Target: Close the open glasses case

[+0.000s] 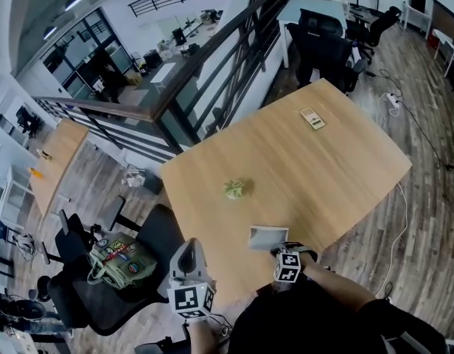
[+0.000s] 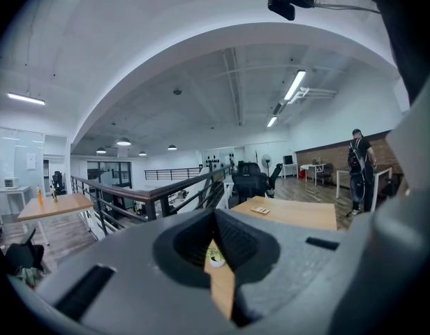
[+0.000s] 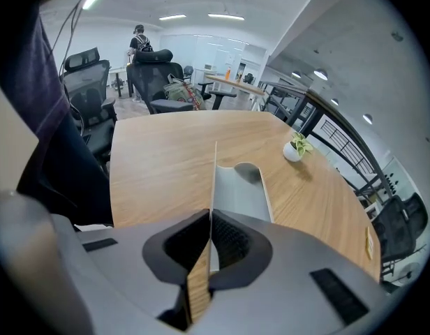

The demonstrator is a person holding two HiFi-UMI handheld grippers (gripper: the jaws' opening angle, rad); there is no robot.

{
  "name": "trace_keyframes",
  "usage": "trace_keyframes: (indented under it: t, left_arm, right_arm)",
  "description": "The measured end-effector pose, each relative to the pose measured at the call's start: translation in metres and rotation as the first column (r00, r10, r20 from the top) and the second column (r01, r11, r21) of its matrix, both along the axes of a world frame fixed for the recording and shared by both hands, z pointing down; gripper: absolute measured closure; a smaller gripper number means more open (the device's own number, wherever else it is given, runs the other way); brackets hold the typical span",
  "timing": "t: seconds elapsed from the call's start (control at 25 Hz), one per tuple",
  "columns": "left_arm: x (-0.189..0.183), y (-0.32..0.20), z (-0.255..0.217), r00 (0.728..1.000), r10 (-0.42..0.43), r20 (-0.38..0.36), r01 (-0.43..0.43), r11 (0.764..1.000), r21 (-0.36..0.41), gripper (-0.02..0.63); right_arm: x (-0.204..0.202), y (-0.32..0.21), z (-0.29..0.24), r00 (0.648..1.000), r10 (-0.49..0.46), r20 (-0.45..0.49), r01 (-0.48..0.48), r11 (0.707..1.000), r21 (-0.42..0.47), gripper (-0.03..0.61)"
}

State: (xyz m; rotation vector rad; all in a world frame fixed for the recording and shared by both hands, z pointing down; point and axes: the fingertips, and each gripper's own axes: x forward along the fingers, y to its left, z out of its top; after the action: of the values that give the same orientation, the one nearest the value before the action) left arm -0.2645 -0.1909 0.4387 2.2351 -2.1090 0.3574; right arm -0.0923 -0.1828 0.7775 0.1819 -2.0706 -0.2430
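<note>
At the table's (image 1: pixel 345 161) near edge, my right gripper (image 3: pixel 209 248) pinches the glasses case's (image 3: pixel 239 187) upright lid (image 3: pixel 214 180); my left gripper (image 2: pixel 216 237) is closed and empty.

No legible text anywhere.

I am watching the glasses case (image 3: pixel 239 190) running out of sight under the right gripper (image 3: pixel 211 218) and its grey body, so the case's near end is hiding from me, while the card (image 1: pixel 312 117) far across the table (image 1: pixel 345 175) is showing too small to read.
</note>
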Motion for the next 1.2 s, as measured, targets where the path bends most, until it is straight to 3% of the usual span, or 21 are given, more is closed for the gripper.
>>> trace_keyframes:
  t: [0.2,0.32,0.56,0.8,0.92,1.0,1.08,1.2]
  left_arm:
    - [-0.002,0.002,-0.001,1.000,-0.006,0.002,0.006,1.000,0.004,0.614]
    - [-0.003,0.003,0.000,1.000,-0.007,0.000,0.007,1.000,0.004,0.614]
    - [-0.001,0.001,0.000,1.000,-0.001,0.001,0.001,1.000,0.000,0.613]
    - [-0.002,0.000,-0.001,1.000,0.001,0.003,-0.001,1.000,-0.002,0.614]
    - [-0.002,0.001,-0.001,1.000,0.000,0.007,0.000,1.000,-0.004,0.614]
    - [-0.003,0.001,0.000,1.000,0.001,0.008,-0.001,1.000,-0.005,0.614]
    - [-0.003,0.002,0.002,1.000,0.002,0.005,-0.002,1.000,-0.007,0.614]
    - [-0.001,-0.001,0.004,1.000,0.010,0.003,-0.010,1.000,-0.010,0.614]
  right_arm:
    - [0.003,0.009,-0.005,0.994,0.100,0.035,-0.092,0.977,-0.194,0.556]
    - [0.003,0.012,-0.007,0.967,0.241,0.081,-0.193,0.903,-0.384,0.558]
    - [0.007,0.011,-0.011,0.865,0.493,0.098,-0.308,0.675,-0.671,0.558]
    - [0.009,0.006,-0.015,0.690,0.721,0.062,-0.280,0.344,-0.896,0.558]
    - [0.014,0.003,-0.012,0.609,0.792,0.037,-0.244,0.232,-0.942,0.558]
    - [0.018,0.001,-0.009,0.567,0.823,0.024,-0.230,0.187,-0.955,0.557]
    - [0.022,-0.001,-0.007,0.537,0.843,0.017,-0.230,0.165,-0.959,0.556]
    - [0.025,-0.007,-0.005,0.528,0.849,0.028,-0.255,0.190,-0.948,0.549]
